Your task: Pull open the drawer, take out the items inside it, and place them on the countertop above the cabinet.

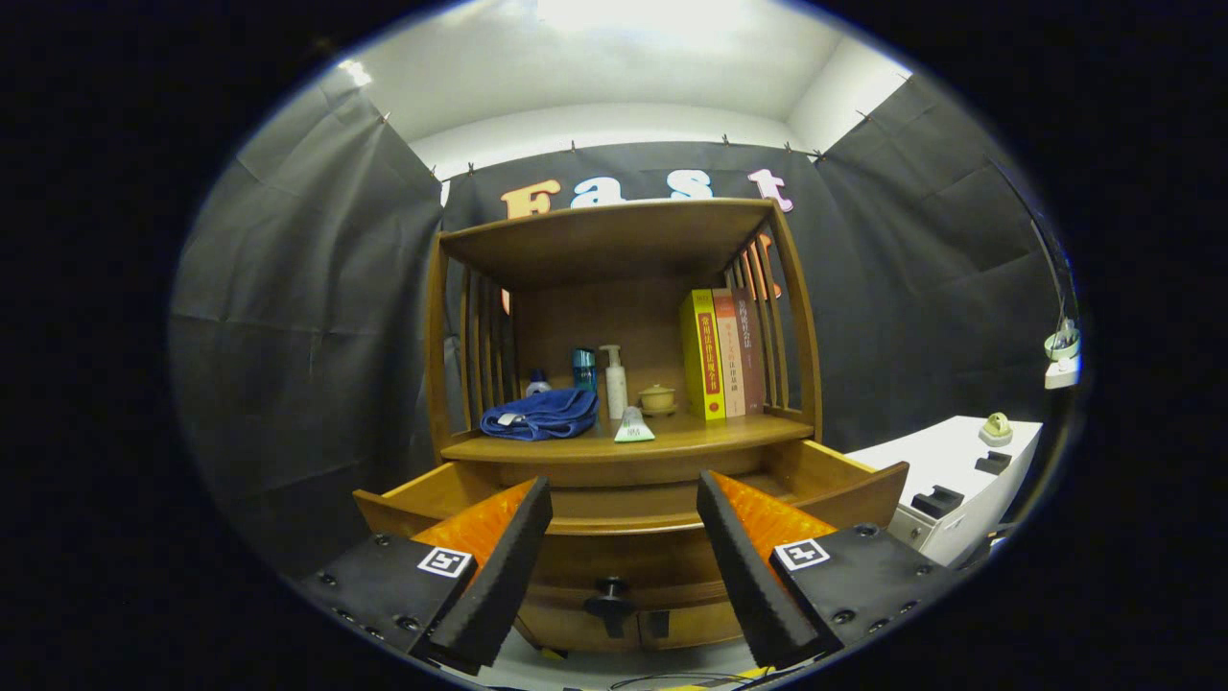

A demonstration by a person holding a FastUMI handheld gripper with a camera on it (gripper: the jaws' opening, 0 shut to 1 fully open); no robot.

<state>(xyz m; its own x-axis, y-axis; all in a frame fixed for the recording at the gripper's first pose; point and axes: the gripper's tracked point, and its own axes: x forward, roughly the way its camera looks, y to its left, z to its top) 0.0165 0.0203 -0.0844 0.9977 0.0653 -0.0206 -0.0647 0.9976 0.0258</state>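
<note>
A wooden cabinet stands ahead of me with its drawer (844, 480) pulled out toward me; what lies inside the drawer is hidden by its front. The drawer's dark knob (610, 603) shows low between my fingers. On the countertop (729, 434) above lie a folded blue towel (539, 415) and a small white-and-green tube (633, 426). My gripper (624, 499) is open, its fingers wide apart and holding nothing, just in front of the drawer.
At the back of the countertop stand a small blue bottle, a teal bottle (583, 369), a white pump bottle (615, 381), a lidded cup (658, 397) and upright books (721, 353). A roof shelf (614, 240) covers it. A white box (945, 480) stands to the right.
</note>
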